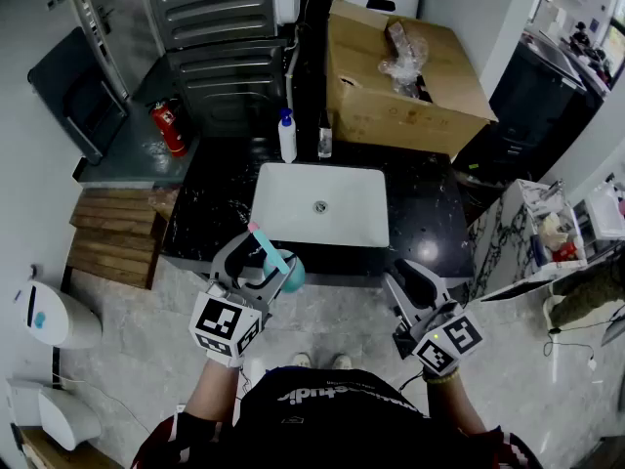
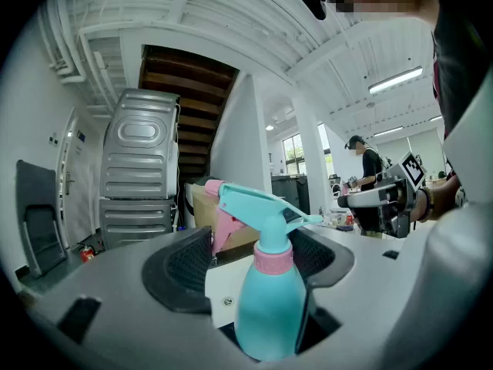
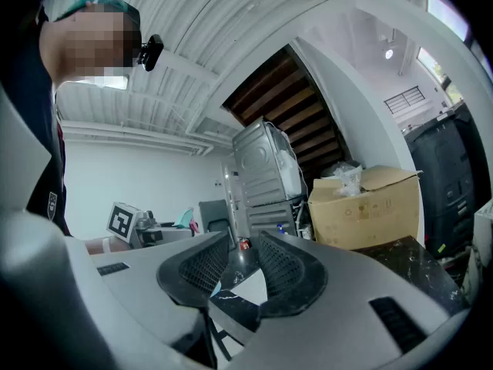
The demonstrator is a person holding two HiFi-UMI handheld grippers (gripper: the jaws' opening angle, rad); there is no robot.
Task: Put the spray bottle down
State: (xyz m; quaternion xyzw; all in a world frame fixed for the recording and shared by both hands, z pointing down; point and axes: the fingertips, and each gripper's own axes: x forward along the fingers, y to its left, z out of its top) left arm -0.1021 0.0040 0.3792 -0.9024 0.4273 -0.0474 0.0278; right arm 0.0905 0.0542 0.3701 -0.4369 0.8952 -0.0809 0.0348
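Note:
The spray bottle (image 1: 286,270) (image 2: 269,314) is teal with a pink collar and a pink trigger. It stands upright between the jaws of my left gripper (image 1: 262,262) (image 2: 254,262), whose pads press its sides. I hold it above the floor, just in front of the black counter (image 1: 430,213) and its white sink (image 1: 293,198). My right gripper (image 1: 410,283) (image 3: 245,264) hangs level to the right, also short of the counter's front edge. Its jaws stand a narrow gap apart with nothing between them.
On the counter behind the sink stand a white bottle with a blue top (image 1: 287,140) and a small clear bottle (image 1: 324,141). A cardboard box (image 1: 391,96) sits at the back right, a red fire extinguisher (image 1: 170,128) at the left, and wooden slats (image 1: 112,237) below it.

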